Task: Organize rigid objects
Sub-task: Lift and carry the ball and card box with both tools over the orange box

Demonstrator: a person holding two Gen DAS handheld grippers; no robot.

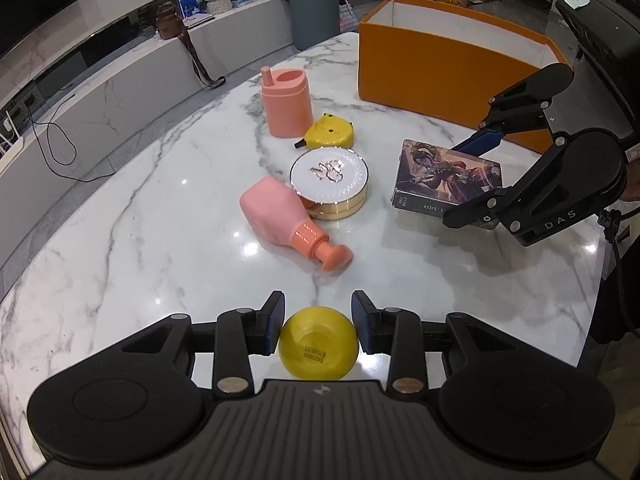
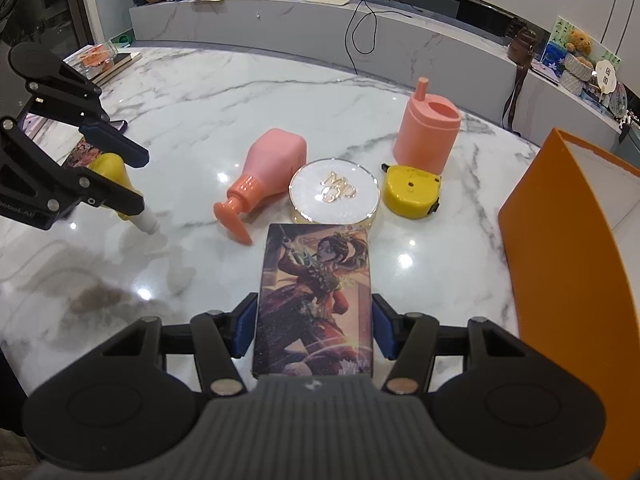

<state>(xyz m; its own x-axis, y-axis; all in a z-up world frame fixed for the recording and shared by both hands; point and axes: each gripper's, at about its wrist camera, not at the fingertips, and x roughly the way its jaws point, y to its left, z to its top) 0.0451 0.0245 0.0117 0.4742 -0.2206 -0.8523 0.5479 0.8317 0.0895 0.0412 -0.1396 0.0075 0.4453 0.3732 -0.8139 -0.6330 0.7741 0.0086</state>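
My left gripper is shut on a small yellow bottle, held just above the marble table; the right wrist view shows that bottle with its white nozzle pointing down between the left gripper. My right gripper is shut on an illustrated card box, lifted off the table; in the left wrist view the right gripper pinches the box by its sides. On the table lie a pink pump bottle, a round white compact, a yellow tape measure and a pink cup.
An open orange box stands at the table's far right, seen close on the right as the orange box in the right wrist view. Books lie at the table's far left edge. A low marble ledge with clutter runs behind.
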